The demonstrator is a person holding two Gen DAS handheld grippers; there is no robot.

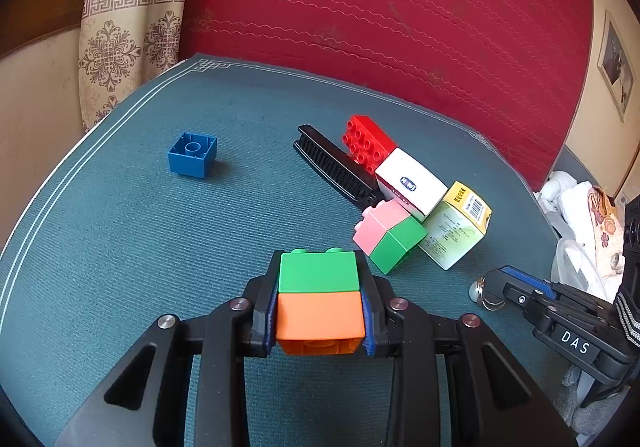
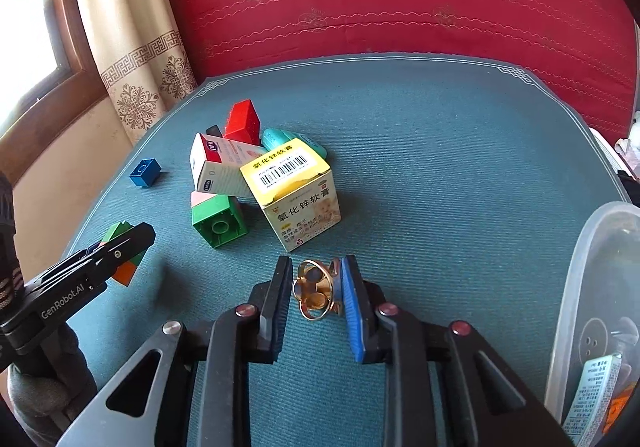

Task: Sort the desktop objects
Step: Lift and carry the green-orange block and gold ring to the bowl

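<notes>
Gold ring (image 2: 316, 293) between right tool (image 2: 318, 295) pads

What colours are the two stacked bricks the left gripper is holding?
The stacked bricks are green over orange, clearest in the left wrist view.

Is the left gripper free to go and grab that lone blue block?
Probably not yet: the left gripper is shut on a green-and-orange block pair. The mat towards the blue block is clear.

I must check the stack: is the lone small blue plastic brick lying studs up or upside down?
Upside down. The blue plastic brick shows its hollow underside with the round tube facing up, on the teal mat.
</notes>
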